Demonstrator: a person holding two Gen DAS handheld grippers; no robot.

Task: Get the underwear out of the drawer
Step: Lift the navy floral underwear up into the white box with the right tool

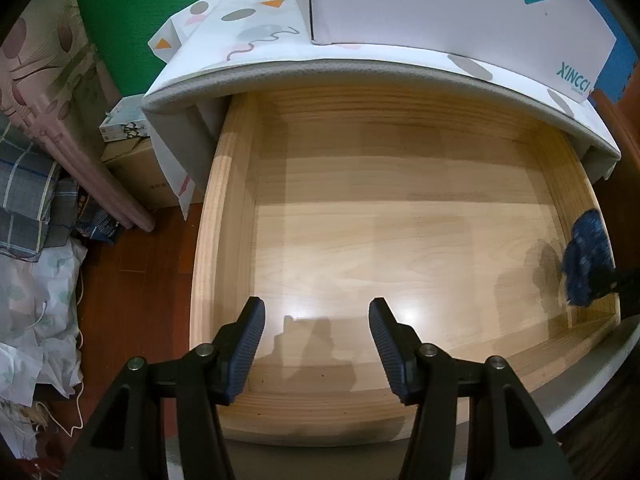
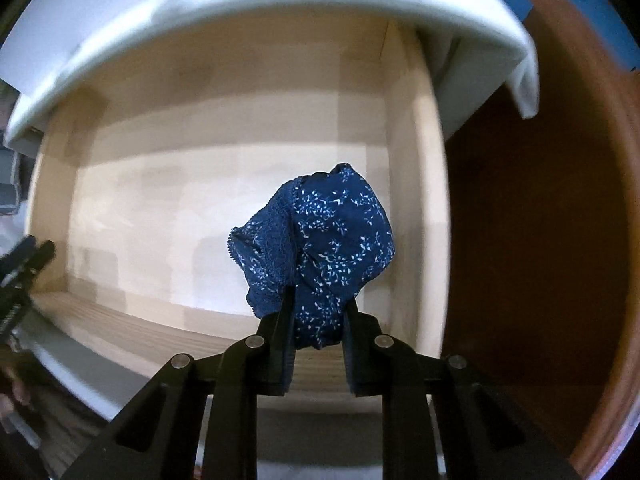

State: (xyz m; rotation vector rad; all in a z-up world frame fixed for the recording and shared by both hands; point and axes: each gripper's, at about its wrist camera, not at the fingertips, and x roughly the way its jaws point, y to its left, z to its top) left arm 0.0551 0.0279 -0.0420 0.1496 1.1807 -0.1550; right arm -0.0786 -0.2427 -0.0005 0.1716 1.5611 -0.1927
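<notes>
Dark blue underwear (image 2: pixel 320 248) with a white leaf print and lace trim hangs bunched above the open wooden drawer (image 2: pixel 168 208), near its right side wall. My right gripper (image 2: pixel 318 304) is shut on the fabric's lower part and points straight down. In the left wrist view the same underwear (image 1: pixel 586 264) shows at the drawer's right wall. My left gripper (image 1: pixel 317 320) stands open over the front of the drawer (image 1: pixel 360 220), with nothing between its fingers. The drawer floor is bare wood.
A white patterned cloth (image 1: pixel 256 36) covers the cabinet top, with a white box (image 1: pixel 460 12) on it. Cardboard boxes (image 1: pixel 140 168), folded bedding (image 1: pixel 28 200) and a white bag (image 1: pixel 36 312) lie on the reddish wooden floor (image 1: pixel 132 300) to the left. Brown floor (image 2: pixel 532 240) lies right of the drawer.
</notes>
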